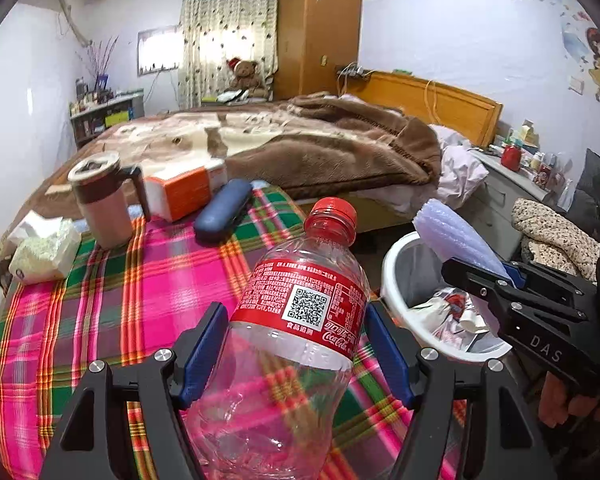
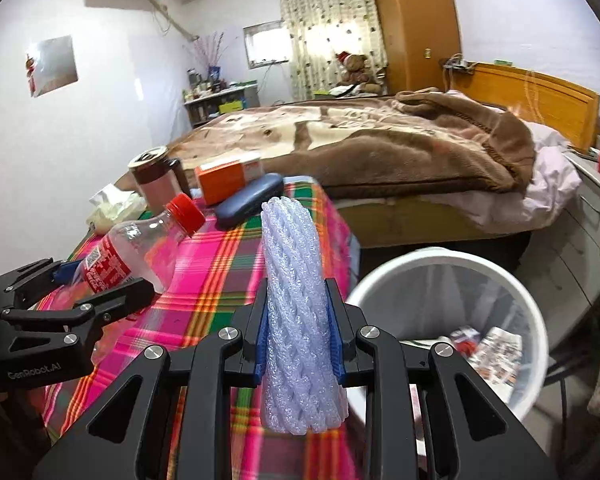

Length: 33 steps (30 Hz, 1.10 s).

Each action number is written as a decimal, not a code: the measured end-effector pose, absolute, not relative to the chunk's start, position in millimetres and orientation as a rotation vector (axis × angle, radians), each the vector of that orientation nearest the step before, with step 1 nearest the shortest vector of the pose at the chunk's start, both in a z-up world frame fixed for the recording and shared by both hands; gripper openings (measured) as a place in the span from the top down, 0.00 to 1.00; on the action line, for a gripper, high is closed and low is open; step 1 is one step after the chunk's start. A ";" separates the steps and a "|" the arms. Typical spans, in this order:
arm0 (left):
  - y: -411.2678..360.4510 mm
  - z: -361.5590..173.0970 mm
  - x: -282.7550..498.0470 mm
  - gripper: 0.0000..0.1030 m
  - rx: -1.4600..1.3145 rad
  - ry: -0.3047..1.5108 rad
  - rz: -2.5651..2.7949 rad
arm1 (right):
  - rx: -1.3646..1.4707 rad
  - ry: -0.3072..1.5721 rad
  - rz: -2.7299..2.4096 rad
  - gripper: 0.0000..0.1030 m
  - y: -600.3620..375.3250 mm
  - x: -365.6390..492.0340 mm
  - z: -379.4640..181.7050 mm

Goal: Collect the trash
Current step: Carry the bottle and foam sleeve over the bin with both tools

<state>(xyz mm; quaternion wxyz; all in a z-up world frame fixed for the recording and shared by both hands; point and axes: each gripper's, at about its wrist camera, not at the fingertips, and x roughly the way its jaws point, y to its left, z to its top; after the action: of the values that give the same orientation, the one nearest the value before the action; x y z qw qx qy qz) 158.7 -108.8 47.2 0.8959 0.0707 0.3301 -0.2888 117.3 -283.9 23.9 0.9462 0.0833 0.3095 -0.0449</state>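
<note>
My left gripper [image 1: 296,344] is shut on an empty clear cola bottle [image 1: 300,320] with a red cap and red label, held above the plaid tablecloth [image 1: 100,300]. The same bottle [image 2: 140,248] and left gripper [image 2: 100,288] show at the left of the right wrist view. My right gripper [image 2: 298,336] is shut on a pale lilac foam net sleeve [image 2: 296,300], standing upright between the blue pads. That sleeve [image 1: 456,236] hangs over the rim of the white trash bin [image 1: 396,264]. The bin [image 2: 532,312] holds several crumpled wrappers.
On the table stand a pink mug [image 1: 104,200], an orange-white box [image 1: 188,192], a blue glasses case [image 1: 222,212] and a tissue pack [image 1: 44,248]. A bed with a brown blanket [image 1: 300,140] lies behind. A grey cabinet [image 2: 580,248] with clutter stands at the right.
</note>
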 end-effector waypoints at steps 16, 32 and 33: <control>-205.2 47.9 126.6 0.31 0.111 0.682 -0.765 | 0.230 0.581 -0.269 0.76 -348.1 75.1 28.0; -288.5 18.4 123.8 0.31 0.184 0.746 -0.802 | 0.279 0.661 -0.361 0.75 -403.7 71.7 -2.7; -292.1 15.5 124.8 0.31 0.187 0.754 -0.796 | 0.282 0.667 -0.363 0.75 -406.5 70.7 -4.1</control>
<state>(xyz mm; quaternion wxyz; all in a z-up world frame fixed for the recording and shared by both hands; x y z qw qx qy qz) 124.8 -292.1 15.5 0.8493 0.0888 0.3577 -0.3780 70.7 -406.5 -4.1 0.9191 0.1370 0.3244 -0.1766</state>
